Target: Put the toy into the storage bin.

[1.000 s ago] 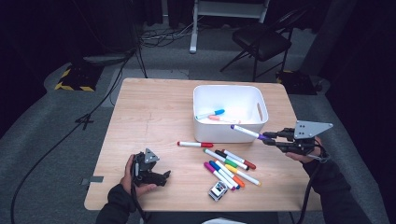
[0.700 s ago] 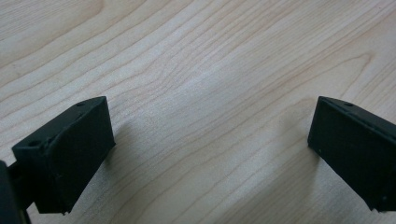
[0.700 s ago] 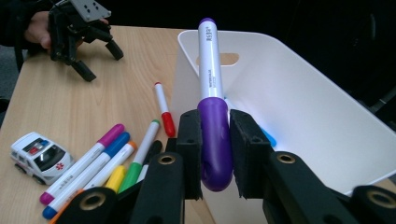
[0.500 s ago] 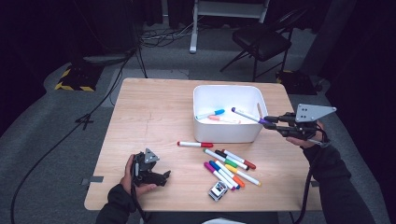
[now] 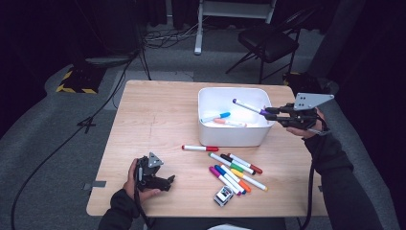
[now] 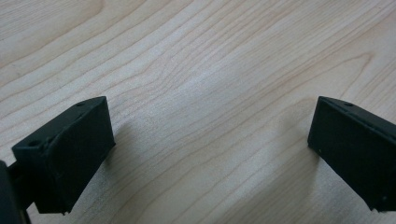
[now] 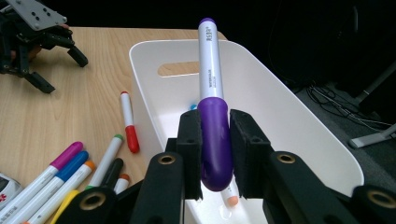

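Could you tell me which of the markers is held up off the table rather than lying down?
The purple-capped marker: the right gripper is shut on its cap and holds it over the white bin, while the others lie on the table or inside the bin.

The right gripper (image 7: pixel 215 154) rises from six o'clock, its two black pads clamped on the purple cap of a purple marker (image 7: pixel 211 88), whose white barrel points toward twelve o'clock. Beneath and beyond it lies the white bin (image 7: pixel 289 116), with an orange-tipped marker (image 7: pixel 230 198) inside, just under the jaws. At nine o'clock a red-capped marker (image 7: pixel 128 121) lies on the wooden table (image 7: pixel 60 112). Loose markers (image 7: pixel 70 172) cluster at seven o'clock. The left gripper (image 7: pixel 32 32) sits at eleven o'clock.
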